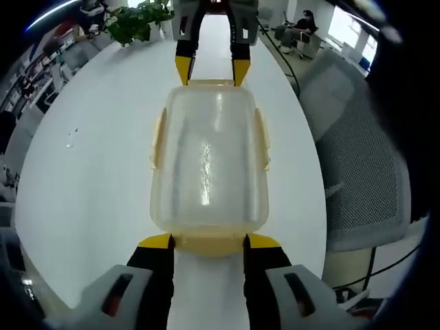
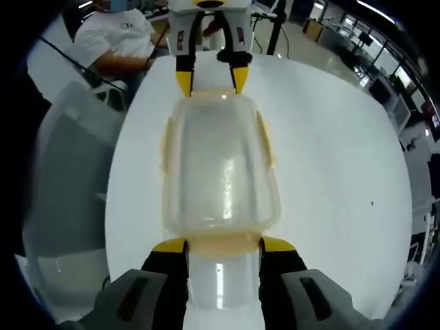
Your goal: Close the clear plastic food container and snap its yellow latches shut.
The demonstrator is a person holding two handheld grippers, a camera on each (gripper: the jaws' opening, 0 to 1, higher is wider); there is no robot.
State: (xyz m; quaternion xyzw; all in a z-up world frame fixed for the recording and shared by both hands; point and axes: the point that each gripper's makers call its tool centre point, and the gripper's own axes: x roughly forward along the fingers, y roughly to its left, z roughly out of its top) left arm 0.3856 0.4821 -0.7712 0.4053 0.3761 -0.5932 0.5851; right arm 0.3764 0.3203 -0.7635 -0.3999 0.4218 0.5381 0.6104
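Lid's already on the container (image 1: 208, 165), which sits mid-desk (image 1: 89, 179) between your two tongs. Left tongs (image 1: 208, 242) are spread, tips straddling the near end latch (image 1: 210, 244); right tongs (image 2: 223, 246) are spread the same way at the opposite end latch (image 2: 223, 242). Side latches (image 1: 262, 141) look flared out, not snapped. My read: closing done, latching all or mostly left.

The container (image 1: 208, 161) sat on the table (image 1: 89, 172), between the two grippers, which faced each other at its opposite ends. The left gripper (image 1: 208, 242) stood at one short end and the right gripper (image 2: 223, 245) at the other. A chair (image 1: 361, 179) stood beside the table, and a plant (image 1: 137, 20) at its far edge.
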